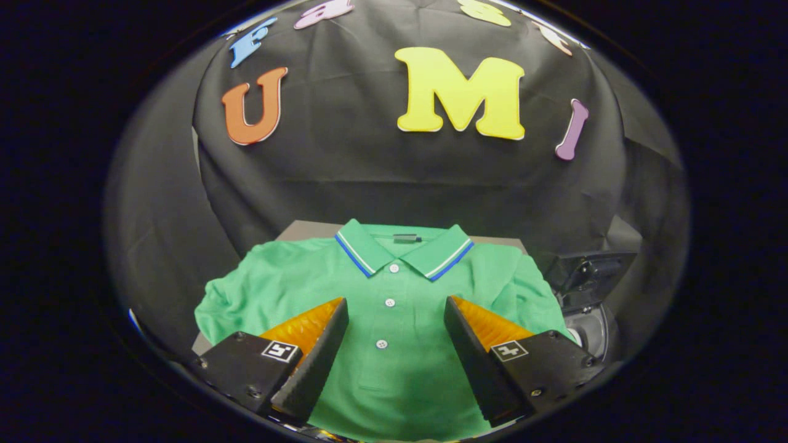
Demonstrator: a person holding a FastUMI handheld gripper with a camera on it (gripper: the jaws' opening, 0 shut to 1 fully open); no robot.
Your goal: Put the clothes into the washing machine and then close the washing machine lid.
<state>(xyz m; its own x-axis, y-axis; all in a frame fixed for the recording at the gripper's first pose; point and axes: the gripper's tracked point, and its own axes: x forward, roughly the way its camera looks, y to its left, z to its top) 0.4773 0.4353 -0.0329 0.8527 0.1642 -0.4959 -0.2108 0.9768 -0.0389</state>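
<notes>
Shirt (394,320), green, with a striped collar and a buttoned placket, lies spread flat, front up, on the desk (303,230), collar at the far side and hem toward the near side. The gripper (396,320) hovers over the shirt's middle with its fingers spread wide apart; the placket buttons show in the gap between them, and whether either finger touches the cloth cannot be told. Nothing is held.

Step in hand, as judged here: the first one, taking up the garment. The shirt is not yet gathered or lifted, so loading and closing the lid remain undone. The next move calls for lowering the fingers onto the fabric near the placket and closing them on a fold thick enough to carry the whole garment, since flat cloth may slip out or trail behind.

To the right of the shirt, just past its sleeve, stands a dark object (585,289) with a rounded pale part beneath it; it may belong to the washing machine, but this cannot be confirmed, and no opening or contents can be made out.
</notes>
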